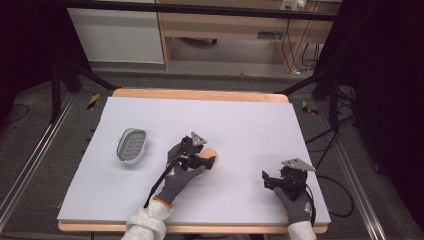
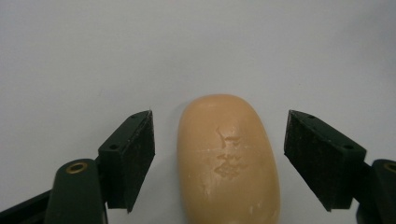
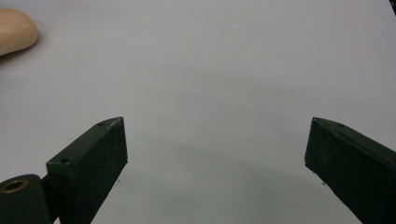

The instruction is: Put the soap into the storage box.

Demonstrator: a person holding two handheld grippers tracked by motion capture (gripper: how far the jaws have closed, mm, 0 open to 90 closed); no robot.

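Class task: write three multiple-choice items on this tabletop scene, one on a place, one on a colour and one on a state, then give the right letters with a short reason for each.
1. Where does the grey soap dish lie relative to the bar of soap?
A. To its left on the white table top
B. To its right
C. Underneath it

2. What colour is the bar of soap?
A. Green
B. Pale orange
C. Blue

3. How does the left gripper stand to the soap?
A. Shut on it
B. Open, one jaw on each side, not touching
C. Far from it, near the dish

Answers:
1 A: in the high view the dish sits left of the soap, apart from it.
2 B: the left gripper view shows a pale orange bar.
3 B: white table shows between each jaw and the soap.
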